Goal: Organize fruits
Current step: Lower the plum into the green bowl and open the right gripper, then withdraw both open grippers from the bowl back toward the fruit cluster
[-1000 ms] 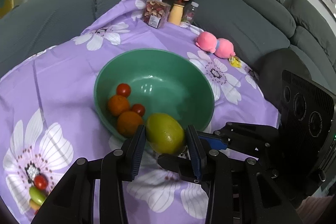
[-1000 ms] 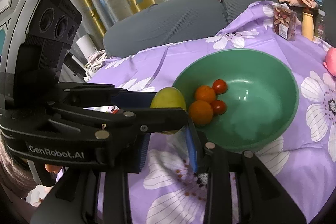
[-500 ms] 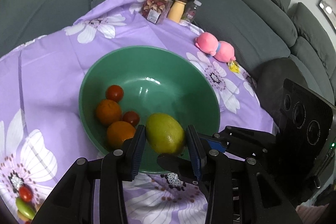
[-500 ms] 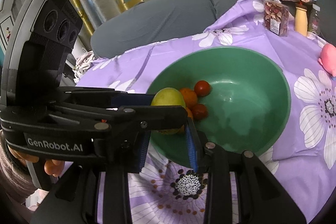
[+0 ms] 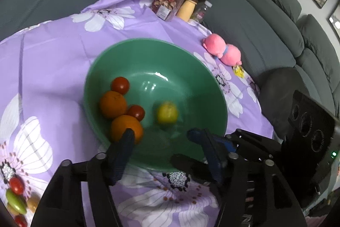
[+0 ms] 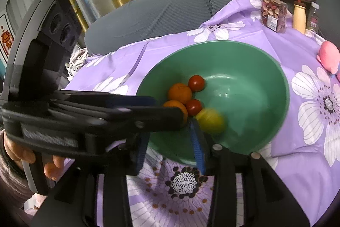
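Your purple flowered cloth point(image 5: 53, 52) covers the desk, with the grey sofa point(image 5: 255, 20) curving around behind it. The green bowl point(image 5: 148, 50) sits in the middle of the cloth. Your left gripper point(image 5: 159, 137) hangs over the bowl's near rim, jaws spread wide and holding nothing. Your right gripper point(image 6: 170, 139) sits just beside it at the same rim, its jaws apart too, nothing between them. Inside the bowl, two oranges point(image 5: 112, 104) lie touching against the left wall, with two tomatoes point(image 5: 120, 85) tucked beside them. The yellow-green mango point(image 5: 167, 113) is blurred, out on the bowl's floor just right of that cluster. A pink plush toy point(image 5: 222, 50) lies at the cloth's far right edge. More small fruits point(image 5: 16, 195) lie on the cloth at the lower left.
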Demonstrator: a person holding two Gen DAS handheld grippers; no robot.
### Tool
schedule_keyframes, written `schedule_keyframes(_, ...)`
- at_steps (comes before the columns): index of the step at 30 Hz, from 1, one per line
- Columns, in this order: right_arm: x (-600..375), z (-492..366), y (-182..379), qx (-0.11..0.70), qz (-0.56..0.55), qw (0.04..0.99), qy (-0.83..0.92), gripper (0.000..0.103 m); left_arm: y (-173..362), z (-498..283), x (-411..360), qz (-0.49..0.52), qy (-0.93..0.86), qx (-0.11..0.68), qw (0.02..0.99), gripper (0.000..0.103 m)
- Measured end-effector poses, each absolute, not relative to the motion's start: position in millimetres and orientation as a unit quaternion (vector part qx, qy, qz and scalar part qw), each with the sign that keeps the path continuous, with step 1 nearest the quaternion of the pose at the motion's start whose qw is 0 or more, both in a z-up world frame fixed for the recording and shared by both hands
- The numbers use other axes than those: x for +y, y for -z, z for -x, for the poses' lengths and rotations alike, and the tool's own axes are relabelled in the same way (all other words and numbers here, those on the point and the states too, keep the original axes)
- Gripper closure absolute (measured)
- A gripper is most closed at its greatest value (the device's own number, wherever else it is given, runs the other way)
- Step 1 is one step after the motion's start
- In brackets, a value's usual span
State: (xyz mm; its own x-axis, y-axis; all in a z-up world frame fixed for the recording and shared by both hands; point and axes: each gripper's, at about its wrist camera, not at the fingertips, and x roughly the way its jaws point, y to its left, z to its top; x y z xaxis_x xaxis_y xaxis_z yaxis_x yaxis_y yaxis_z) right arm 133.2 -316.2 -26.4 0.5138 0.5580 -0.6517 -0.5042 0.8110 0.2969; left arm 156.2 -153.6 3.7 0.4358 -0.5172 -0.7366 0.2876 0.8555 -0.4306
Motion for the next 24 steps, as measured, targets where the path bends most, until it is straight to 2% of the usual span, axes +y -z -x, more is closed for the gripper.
schedule_keyframes(1,-318.7,-130.9,25.2,0.384,-0.037,0.87,-0.305,0.061,-6.4,-153.0,-147.8,0.123,0.236,0.471,0.841,0.035)
schedule_keyframes(3,-324.2,-126.7,22.9,0.379,-0.042,0.874,-0.302,0.055,-9.5,-147.6,-137.2,0.123,0.225,0.466,0.847,0.025)
schedule_keyframes(5,-331.3,-121.5,20.9,0.373,-0.05,0.877,-0.3,0.051,-11.8,-138.0,-121.4,0.125,0.211,0.461,0.853,0.021)
schedule_keyframes(20,-329.2,-92.8,8.4,0.363,-0.062,0.874,-0.317,0.049,18.5,-45.4,-22.9,0.166,0.1,0.484,0.854,0.021)
schedule_keyframes(24,-313.3,-84.7,6.9,0.364,-0.047,0.868,-0.334,0.044,17.1,-25.3,-1.2,0.181,0.076,0.478,0.856,0.021)
